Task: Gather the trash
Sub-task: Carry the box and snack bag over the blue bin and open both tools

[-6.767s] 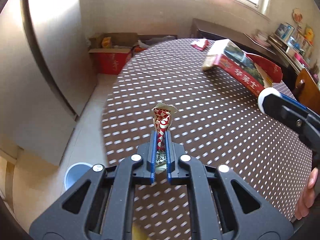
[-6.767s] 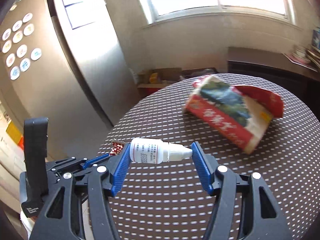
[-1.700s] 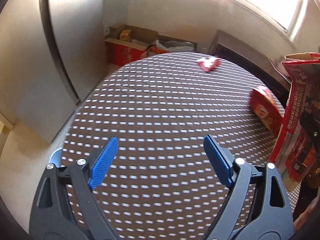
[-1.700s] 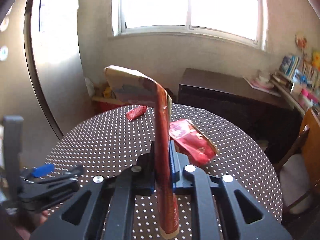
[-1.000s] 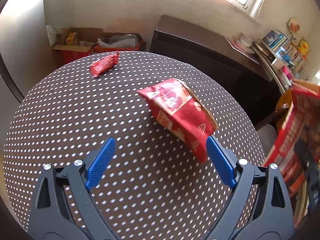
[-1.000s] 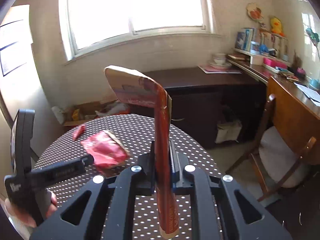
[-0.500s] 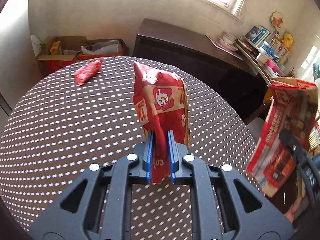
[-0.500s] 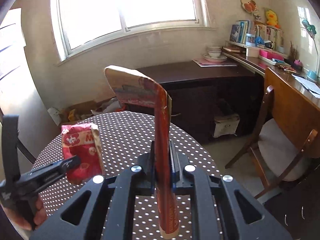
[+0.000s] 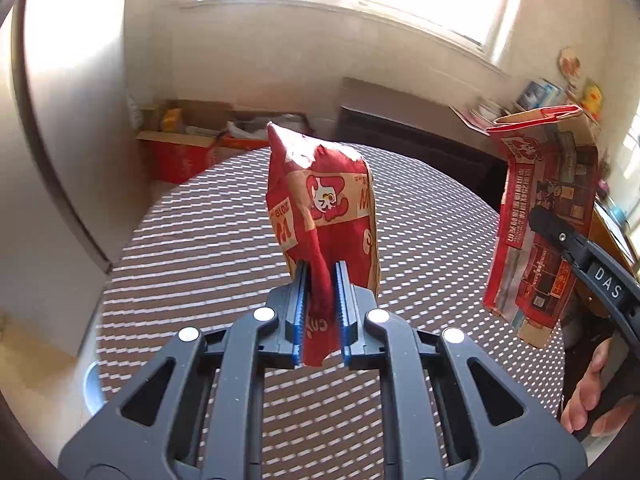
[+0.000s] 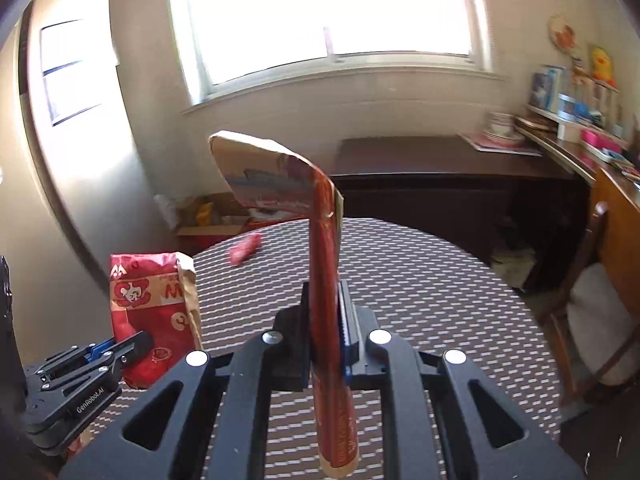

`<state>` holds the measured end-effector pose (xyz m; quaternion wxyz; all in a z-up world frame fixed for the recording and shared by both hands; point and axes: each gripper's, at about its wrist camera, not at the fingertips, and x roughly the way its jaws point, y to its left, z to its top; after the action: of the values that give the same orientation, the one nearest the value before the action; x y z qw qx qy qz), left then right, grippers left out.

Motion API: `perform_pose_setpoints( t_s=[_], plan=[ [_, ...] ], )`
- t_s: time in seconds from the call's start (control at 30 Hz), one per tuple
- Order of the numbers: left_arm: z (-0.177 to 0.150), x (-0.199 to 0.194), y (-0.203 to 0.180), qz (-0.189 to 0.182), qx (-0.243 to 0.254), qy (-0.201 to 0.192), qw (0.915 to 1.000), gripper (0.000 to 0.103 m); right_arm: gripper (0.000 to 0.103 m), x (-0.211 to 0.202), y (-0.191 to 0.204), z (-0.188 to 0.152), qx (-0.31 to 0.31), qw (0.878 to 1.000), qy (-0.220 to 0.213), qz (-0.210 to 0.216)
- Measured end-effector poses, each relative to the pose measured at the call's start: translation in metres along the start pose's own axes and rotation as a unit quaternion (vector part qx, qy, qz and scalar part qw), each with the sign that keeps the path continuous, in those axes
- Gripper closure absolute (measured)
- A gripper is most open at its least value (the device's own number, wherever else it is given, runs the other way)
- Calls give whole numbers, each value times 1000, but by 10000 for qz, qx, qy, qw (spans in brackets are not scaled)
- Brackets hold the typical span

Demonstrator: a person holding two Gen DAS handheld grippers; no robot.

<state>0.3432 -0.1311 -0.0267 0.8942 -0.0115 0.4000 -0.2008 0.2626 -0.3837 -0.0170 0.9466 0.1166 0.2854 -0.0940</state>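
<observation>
Left gripper [image 9: 320,304] is clamping a red paper snack bag [image 9: 324,216] by its lower edge, carrying it clear above the dotted round table [image 9: 440,216]. Right gripper [image 10: 324,320] is pinching the big printed paper bag [image 10: 320,240], mouth up, hanging at right. Step in hand: transferring trash into that bag. Next move is calling for lining the snack bag over the open mouth, then releasing. A second ago the left jaws were standing wide around the snack bag lying on the table. A small red wrapper [image 10: 245,249] is lying at the far edge
</observation>
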Motion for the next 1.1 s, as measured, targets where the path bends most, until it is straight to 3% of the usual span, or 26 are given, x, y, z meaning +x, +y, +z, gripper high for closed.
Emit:
perform_pose_setpoints(
  t_s=[0.3,0.63,0.9,1.1],
  plan=[
    [-25,-62,85,690,-466,-351,9959,89,91,-3,111,-14,-592,9951,87,783],
    [-71,-125,183,1516,-1207,-575,9794,89,91,-19,235,-49,-1039,9768,298,1847],
    [-118,-142,246,1998,-1798,-325,9626,89,91,-19,320,-85,-1441,9569,650,2436],
    [-144,-139,276,2215,-2170,-15,9507,89,91,-11,365,-116,-1643,9470,979,2581]
  ],
)
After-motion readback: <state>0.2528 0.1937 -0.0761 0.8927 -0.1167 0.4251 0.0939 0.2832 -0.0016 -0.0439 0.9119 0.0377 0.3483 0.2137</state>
